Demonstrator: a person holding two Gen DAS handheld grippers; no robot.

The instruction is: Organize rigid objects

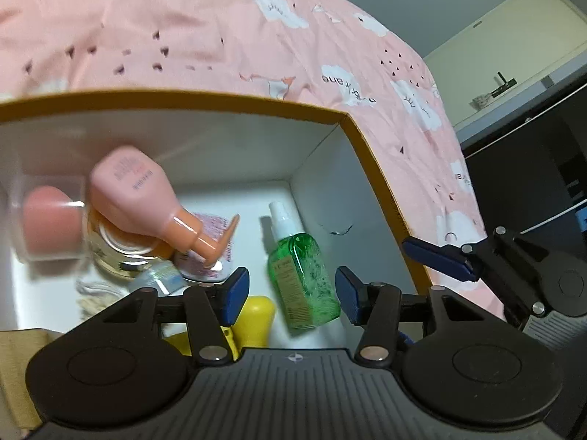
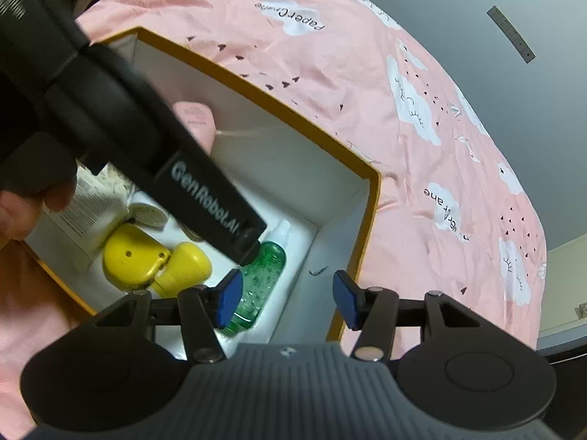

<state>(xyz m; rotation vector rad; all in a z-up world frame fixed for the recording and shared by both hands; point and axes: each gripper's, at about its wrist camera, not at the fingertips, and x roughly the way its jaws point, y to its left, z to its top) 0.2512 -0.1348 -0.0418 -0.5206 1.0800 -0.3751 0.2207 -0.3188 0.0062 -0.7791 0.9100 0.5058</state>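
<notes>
A pink bedspread [image 2: 367,84] printed with white clouds covers a bed; the words "Paper Crane" can be read on several clouds. On it sits an open cardboard box [image 1: 370,168] with a mustard-yellow rim and white inner walls.

Inside the box, at the left, a peach-pink pump bottle [image 1: 135,190] leans with its pump head pointing down and to the right; small print on its face is too blurred to read. Under it lies a clear glass jar [image 1: 110,256]. A blurred clear container with a pink centre [image 1: 47,220] sits at the far left.

Near the box's right wall a green translucent spray bottle [image 1: 301,275] lies flat, its long axis running front to back, white nozzle pointing toward the far wall. Its label is unreadable. Beside it lies a yellow plastic object [image 2: 146,260].

The left gripper [image 1: 290,293] hovers over the box, jaws spread apart around nothing, the green bottle beneath the gap. Its black handle reads "GenRobot.AI". The right gripper [image 2: 286,299] hangs just beside it above the box's right wall, jaws likewise released and empty.
</notes>
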